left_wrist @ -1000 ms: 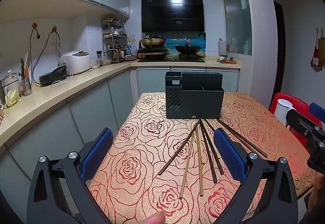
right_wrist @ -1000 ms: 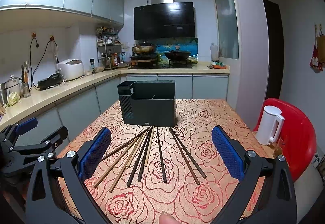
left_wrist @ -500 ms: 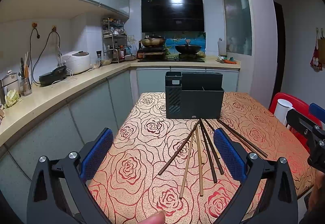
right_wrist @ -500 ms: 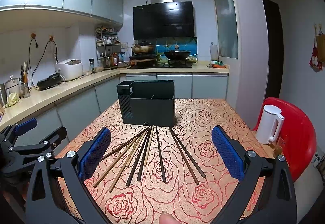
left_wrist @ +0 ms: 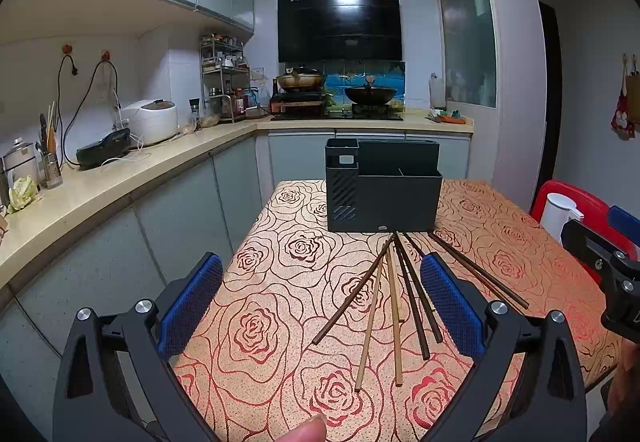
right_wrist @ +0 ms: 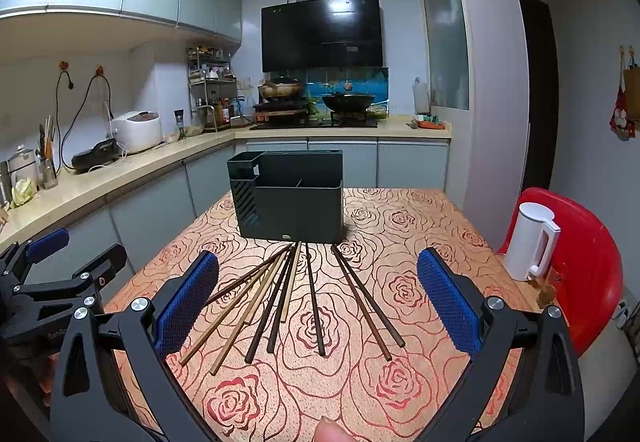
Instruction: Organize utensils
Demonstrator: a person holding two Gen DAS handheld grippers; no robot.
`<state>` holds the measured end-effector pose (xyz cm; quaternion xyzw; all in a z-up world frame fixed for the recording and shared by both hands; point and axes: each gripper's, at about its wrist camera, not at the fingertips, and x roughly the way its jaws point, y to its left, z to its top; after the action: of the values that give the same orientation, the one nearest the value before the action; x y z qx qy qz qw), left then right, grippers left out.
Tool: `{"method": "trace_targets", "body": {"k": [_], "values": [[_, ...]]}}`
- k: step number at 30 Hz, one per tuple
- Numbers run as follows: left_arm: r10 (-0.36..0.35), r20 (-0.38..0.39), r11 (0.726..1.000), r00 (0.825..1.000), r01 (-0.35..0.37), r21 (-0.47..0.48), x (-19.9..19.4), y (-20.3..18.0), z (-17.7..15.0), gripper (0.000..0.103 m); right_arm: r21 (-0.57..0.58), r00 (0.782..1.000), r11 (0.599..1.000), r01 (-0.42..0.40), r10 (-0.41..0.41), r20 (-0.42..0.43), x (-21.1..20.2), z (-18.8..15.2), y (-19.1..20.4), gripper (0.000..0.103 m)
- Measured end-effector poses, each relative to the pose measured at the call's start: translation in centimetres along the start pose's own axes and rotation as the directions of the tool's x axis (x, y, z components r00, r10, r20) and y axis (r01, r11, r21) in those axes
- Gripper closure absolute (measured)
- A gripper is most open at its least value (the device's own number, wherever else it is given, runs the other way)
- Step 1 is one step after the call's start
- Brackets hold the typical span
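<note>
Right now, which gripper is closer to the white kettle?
Right. The kettle sits just beside the right gripper; the left gripper is farther, across the chopsticks.

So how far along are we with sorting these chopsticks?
Nothing looks done: what shows of the black holder looks empty, and all the chopsticks lie fanned on the tablecloth in front of it. Nothing is in hand either: the right tool and left tool are both open and empty above the table. Every chopstick remains to be moved.

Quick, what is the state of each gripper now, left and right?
Left gripper: open, holding nothing, above the table.
Right gripper: open, holding nothing, above the chopsticks.
</note>
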<state>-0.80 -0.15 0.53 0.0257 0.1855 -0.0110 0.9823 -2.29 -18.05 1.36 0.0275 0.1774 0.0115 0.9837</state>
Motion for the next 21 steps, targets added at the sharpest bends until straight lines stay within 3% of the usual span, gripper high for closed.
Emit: {"method": "trace_targets", "body": {"k": [15, 21], "values": [[0.005, -0.006, 1.0, 1.0, -0.005, 0.004, 1.3, 2.0, -0.2, 0.007, -0.019, 1.0, 1.0, 0.016, -0.017, -0.013, 0.7, 0.0, -0.7, 0.007], [-0.01, -0.081, 1.0, 0.997, 0.009, -0.012, 3.9, 4.3, -0.8, 0.007, -0.009, 0.999, 0.999, 0.037, -0.037, -0.029, 1.6, 0.1, -2.5, 0.007]]}}
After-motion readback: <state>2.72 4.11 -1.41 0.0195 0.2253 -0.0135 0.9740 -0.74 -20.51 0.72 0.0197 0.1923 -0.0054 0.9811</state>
